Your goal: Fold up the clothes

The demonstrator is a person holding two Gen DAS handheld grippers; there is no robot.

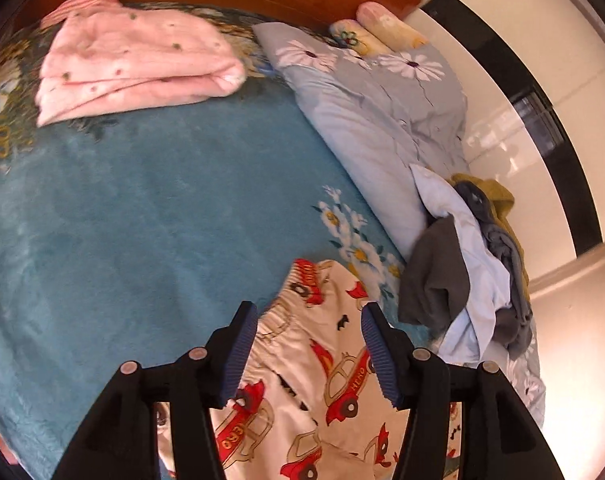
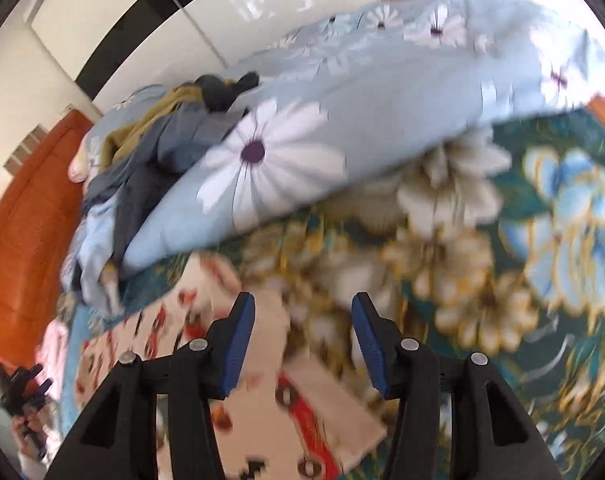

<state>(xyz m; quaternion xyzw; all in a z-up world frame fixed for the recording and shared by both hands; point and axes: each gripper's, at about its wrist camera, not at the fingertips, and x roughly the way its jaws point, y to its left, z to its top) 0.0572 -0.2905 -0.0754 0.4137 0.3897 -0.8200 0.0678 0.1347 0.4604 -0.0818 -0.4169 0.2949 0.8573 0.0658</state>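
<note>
Both tongs spread wide and empty, left gripper (image 1: 308,344) and right gripper (image 2: 298,338) over the car-print garment (image 1: 322,380) at lower centre: soft, light, limp, best pinched at 2 corners.

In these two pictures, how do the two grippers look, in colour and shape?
Both look alike. The left gripper and the right gripper have black angular plastic bodies with round silver bolt heads, and two fingers faced with blue ribbed pads. No cables or markings show.
</note>
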